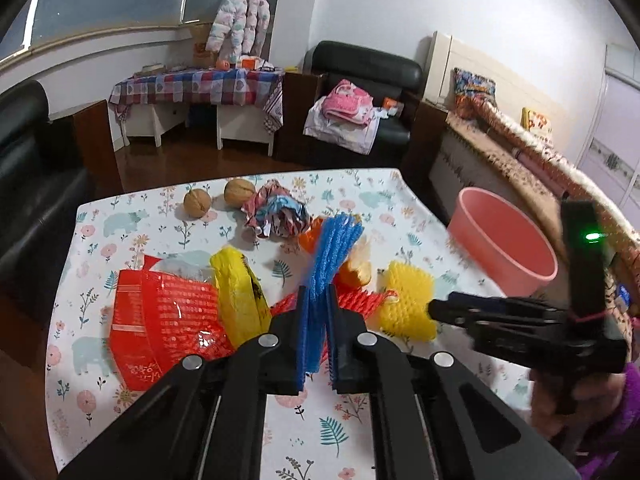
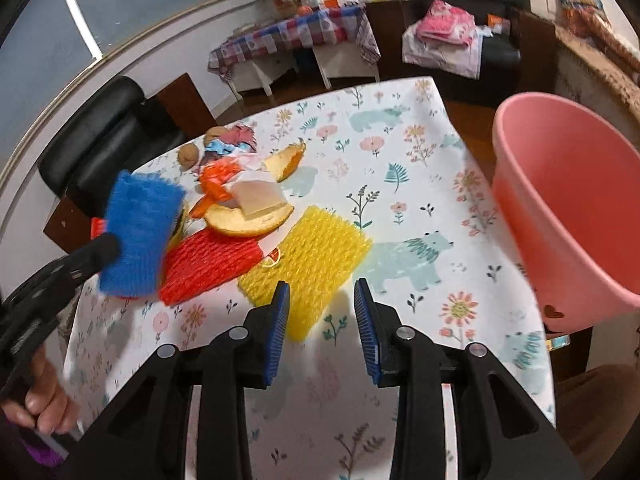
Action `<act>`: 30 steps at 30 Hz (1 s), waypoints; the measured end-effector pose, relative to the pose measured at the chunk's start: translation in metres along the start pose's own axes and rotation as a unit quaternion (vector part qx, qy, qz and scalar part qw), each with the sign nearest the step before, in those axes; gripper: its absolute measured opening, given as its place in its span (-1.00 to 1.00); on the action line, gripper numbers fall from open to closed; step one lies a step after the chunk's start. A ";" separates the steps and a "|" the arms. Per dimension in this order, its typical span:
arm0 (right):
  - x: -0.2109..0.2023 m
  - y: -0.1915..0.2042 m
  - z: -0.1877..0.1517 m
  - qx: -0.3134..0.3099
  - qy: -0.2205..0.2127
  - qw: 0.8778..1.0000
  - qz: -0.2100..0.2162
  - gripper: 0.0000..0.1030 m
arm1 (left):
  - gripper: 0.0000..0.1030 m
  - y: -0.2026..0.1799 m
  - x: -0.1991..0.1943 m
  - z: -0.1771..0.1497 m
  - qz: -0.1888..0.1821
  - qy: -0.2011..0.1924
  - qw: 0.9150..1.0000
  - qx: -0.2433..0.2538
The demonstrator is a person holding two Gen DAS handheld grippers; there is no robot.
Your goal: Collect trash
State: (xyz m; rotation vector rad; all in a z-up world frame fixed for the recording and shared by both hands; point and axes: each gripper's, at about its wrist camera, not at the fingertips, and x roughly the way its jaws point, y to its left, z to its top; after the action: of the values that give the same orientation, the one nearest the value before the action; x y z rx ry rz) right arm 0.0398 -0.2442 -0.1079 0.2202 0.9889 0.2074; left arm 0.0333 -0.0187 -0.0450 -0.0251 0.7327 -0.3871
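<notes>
Blue foam netting (image 1: 326, 276) is pinched between the fingers of the left gripper (image 1: 316, 322), lifted off the table (image 1: 360, 412); its lower end is hidden between the pads, and in the right wrist view it is blurred. Behind it lie a red foam net (image 2: 208, 268), mostly covered in the left wrist view, a yellow foam net (image 2: 312, 264), orange peel (image 2: 248, 220) carrying a pale scrap that is hard to name, a red printed bag (image 1: 160, 320), a yellow wrapper (image 1: 240, 296), a crumpled wrapper (image 1: 276, 214) and two walnuts (image 1: 218, 199). A pink bucket (image 2: 560, 196) stands at the table's right edge, its base cut off by the table in the left wrist view. The right gripper (image 2: 322, 306) tilts steeply down over the near corner of the yellow foam net, its fingers parted with nothing pressed between them. A hand (image 2: 38, 396) grips the left gripper's handle at the frame edge, only partly visible; a purple sleeve (image 1: 616, 432) shows behind the right gripper, blurred
</notes>
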 end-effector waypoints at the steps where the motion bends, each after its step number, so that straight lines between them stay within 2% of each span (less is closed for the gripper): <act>1: 0.003 0.002 0.001 -0.001 0.001 1.000 -0.005 -0.34 | -0.86 0.001 -0.001 0.000 -0.001 -0.002 1.000 -0.001; 5: 0.011 0.005 0.001 -0.004 0.002 1.000 -0.021 -0.34 | -0.86 0.003 -0.004 0.001 -0.006 -0.005 1.000 -0.008; 12: 0.010 0.019 -0.001 -0.056 -0.011 0.997 -0.042 -0.35 | -0.86 0.007 0.000 -0.001 -0.006 0.003 1.000 -0.016; 14: 0.008 0.018 -0.001 -0.059 -0.011 0.998 -0.033 -0.60 | -0.86 0.008 0.001 -0.001 -0.006 0.004 1.000 -0.018; 17: 0.005 0.020 -0.002 -0.068 -0.017 0.997 -0.032 -0.82 | -0.86 0.007 0.001 -0.002 -0.005 0.005 1.000 -0.019; 22: -0.006 0.016 -0.002 -0.063 -0.035 0.997 -0.028 -0.95 | -0.86 0.005 0.002 -0.001 -0.005 0.006 1.000 -0.018; 30: -0.045 -0.003 0.006 -0.030 -0.088 0.995 -0.023 -0.95 | -0.86 -0.006 0.000 0.004 -0.011 0.001 1.000 -0.012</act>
State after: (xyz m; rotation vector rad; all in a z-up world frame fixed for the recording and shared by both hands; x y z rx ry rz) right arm 0.0211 -0.2594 -0.0698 0.1578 0.8103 0.1731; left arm 0.0334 -0.0244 -0.0412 -0.0551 0.7389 -0.3991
